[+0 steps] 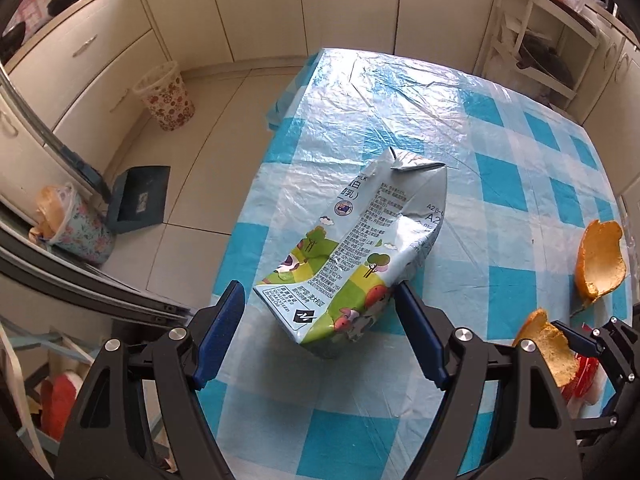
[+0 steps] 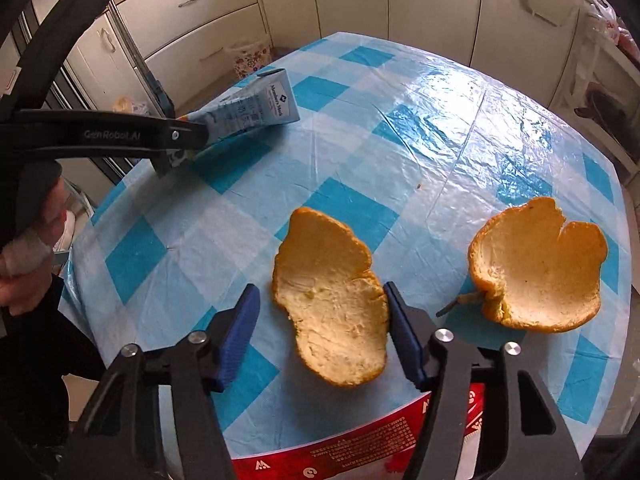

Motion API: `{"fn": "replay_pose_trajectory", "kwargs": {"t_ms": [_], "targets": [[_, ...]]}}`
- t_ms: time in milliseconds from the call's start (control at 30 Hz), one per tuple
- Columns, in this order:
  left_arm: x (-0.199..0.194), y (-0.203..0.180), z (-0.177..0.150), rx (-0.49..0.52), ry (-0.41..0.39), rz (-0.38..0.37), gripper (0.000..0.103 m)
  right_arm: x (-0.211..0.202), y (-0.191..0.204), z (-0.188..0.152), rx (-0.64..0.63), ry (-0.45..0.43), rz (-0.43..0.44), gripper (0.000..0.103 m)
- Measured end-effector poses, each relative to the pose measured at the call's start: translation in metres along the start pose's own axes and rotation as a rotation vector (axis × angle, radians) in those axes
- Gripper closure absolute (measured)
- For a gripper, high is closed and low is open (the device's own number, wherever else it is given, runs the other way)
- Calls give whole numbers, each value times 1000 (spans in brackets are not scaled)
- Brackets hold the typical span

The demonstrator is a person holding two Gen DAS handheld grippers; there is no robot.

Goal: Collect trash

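Observation:
A crumpled milk carton (image 1: 356, 256) lies on the blue checked tablecloth (image 1: 500, 152). My left gripper (image 1: 320, 320) is open with its jaws on either side of the carton's near end; the right pad (image 1: 420, 340) is close to or touching it, the left pad is apart. The carton (image 2: 256, 108) also shows in the right wrist view. My right gripper (image 2: 322, 328) is open around an orange peel (image 2: 332, 300), whose edge is against the right pad (image 2: 404, 340). A second orange peel (image 2: 540, 264) lies to the right; it also shows in the left wrist view (image 1: 600, 260).
A red printed box (image 2: 360, 448) sits under my right gripper at the table's near edge. On the floor to the left stand a floral wastebasket (image 1: 168, 96), a dustpan (image 1: 136, 200) and a floral bin lined with a bag (image 1: 76, 224). Cabinets surround the table.

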State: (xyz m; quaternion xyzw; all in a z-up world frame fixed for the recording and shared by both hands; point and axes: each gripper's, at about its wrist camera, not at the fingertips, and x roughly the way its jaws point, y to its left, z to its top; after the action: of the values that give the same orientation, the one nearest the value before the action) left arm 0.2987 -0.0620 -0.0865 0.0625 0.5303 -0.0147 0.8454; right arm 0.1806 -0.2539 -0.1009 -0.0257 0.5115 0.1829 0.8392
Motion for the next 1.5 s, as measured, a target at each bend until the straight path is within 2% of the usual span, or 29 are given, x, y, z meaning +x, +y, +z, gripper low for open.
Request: {"fn": "replay_pose_trajectory", "kwargs": {"t_ms": [100,167,233,433,500,533,567,600,733,833,967,1100,1200,1267,1300,1367,1500], "targets": [[9,-1,5,29,14,25,29,-4,-8,-2,36,-4,28,63],[14,-2,7,54,14,51,29,-5,-12,-2,55,-3,48,77],[15,-3,9,65,15,66,29,-6,-13,-2,72,-5,69,79],[-18,2,12,76,-50,-53,29,-15,-13,-3,77,-22,85,79],[-21,10,16,61,-65,-50,29,-16,-14,-3,77,-18,97,79],[-20,15,21,59,-75,-22,29,-17,-15,-4,83,-18,102,70],[-17,20,26,59,-83,8,29,-18,-15,-5,90,-27,101,51],[-15,24,31,59,-90,23,29,-19,-15,-4,89,-39,96,44],[1,34,58,98,-105,9,25,-14,-13,-2,73,-30,75,43],[23,35,66,139,-47,-83,24,-7,-14,-2,64,-13,60,43],[30,35,62,134,-21,-213,18,-6,-15,-2,57,-19,63,43],[29,11,48,239,6,-272,18,-4,-11,-1,37,-19,62,43],[31,-15,33,341,27,-248,18,-4,-6,-2,13,-18,56,53],[34,-32,22,400,43,-234,19,-5,-5,-3,6,-16,55,68],[34,-38,18,419,44,-221,20,-5,-6,-4,6,-14,56,72],[35,-50,11,452,50,-203,28,-6,-7,-5,7,-15,54,81],[28,-60,6,451,40,-202,40,-9,-10,-7,10,-22,53,88]]}}
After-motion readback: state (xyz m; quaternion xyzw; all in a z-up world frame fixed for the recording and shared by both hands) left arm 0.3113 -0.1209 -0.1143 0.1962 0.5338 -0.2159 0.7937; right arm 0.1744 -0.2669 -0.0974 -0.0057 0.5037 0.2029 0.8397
